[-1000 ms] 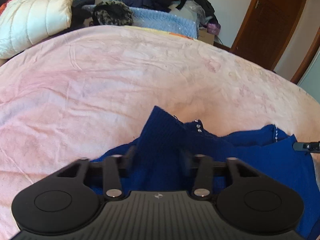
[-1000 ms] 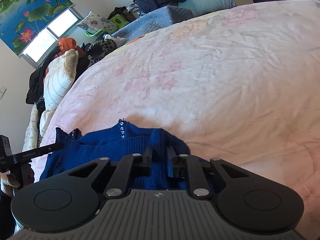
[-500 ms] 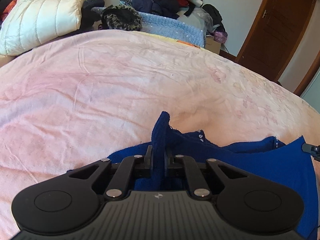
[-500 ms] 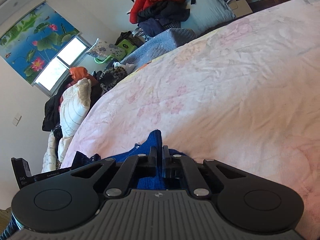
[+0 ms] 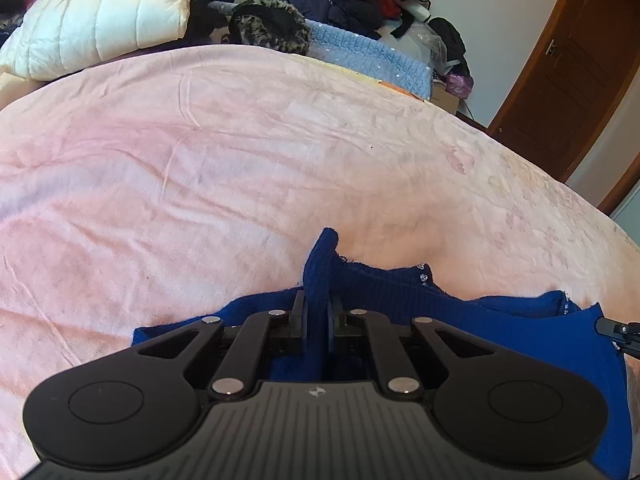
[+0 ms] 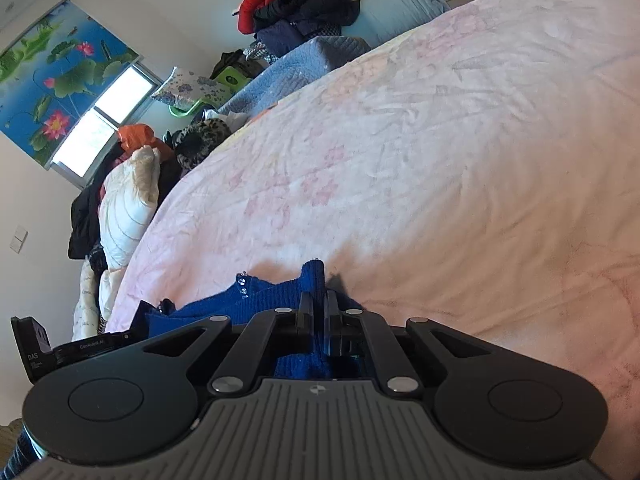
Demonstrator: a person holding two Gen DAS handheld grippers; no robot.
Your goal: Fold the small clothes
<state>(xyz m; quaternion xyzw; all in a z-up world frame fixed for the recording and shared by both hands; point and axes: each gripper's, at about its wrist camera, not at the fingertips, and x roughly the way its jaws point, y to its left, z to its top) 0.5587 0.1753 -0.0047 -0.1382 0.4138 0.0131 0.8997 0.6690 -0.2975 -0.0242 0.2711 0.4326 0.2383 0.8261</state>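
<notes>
A small royal-blue knitted sweater with sparkly beads at the neckline lies at the near edge of the pink bed. My left gripper is shut on a pinched-up fold of its left shoulder, which sticks up between the pads. In the right wrist view the same blue sweater shows. My right gripper is shut on a raised fold at its other shoulder. The sweater's lower part is hidden under both grippers. The tip of the right gripper shows at the left wrist view's right edge, and the left gripper's body shows at lower left.
The pink floral bedspread stretches far ahead of the sweater. A white puffy jacket, a leopard-print item, a light-blue blanket and piled clothes line the far edge. A brown door stands at right.
Both grippers went from open around the knit to shut on it. Each now has a fold of the sweater pinched upward, and both views have tilted up slightly.
</notes>
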